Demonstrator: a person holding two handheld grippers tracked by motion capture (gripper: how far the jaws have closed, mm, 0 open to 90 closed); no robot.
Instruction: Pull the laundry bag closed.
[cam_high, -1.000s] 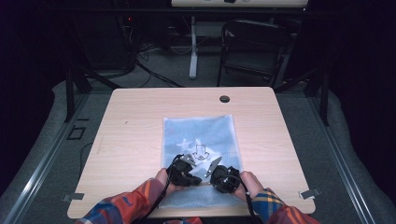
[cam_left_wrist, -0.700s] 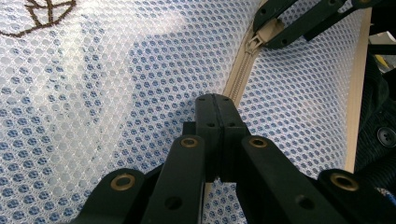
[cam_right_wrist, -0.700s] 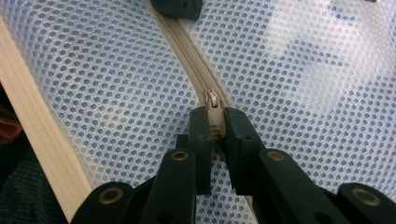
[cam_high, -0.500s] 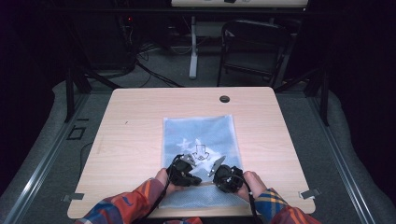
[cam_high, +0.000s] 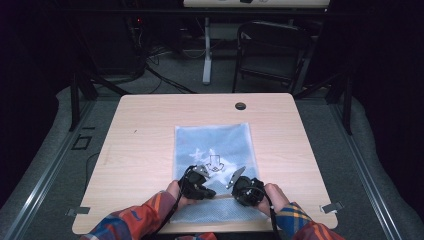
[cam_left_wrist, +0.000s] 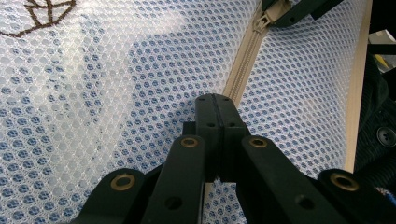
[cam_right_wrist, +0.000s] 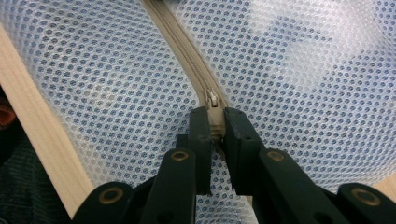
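A pale blue-and-white mesh bag (cam_high: 215, 145) lies flat in the middle of the wooden table (cam_high: 145, 130), a beige zipper (cam_right_wrist: 180, 44) running across its near end. In the left gripper view, my left gripper (cam_left_wrist: 217, 101) is shut on the zipper tape (cam_left_wrist: 245, 60). My right gripper (cam_right_wrist: 215, 116) is shut on the small zipper pull (cam_right_wrist: 213, 100), just right of the left one. From above, the left gripper (cam_high: 199, 182) and the right gripper (cam_high: 245, 189) sit close together over the bag's near end. A dark printed motif (cam_high: 214, 162) shows through the mesh.
The table's near edge (cam_right_wrist: 42, 140) runs close behind the zipper. A round cable hole (cam_high: 240, 106) sits at the far side of the table. A dark chair (cam_high: 270, 50) and a desk leg (cam_high: 206, 50) stand on the floor beyond. Plaid sleeves (cam_high: 135, 220) come in from below.
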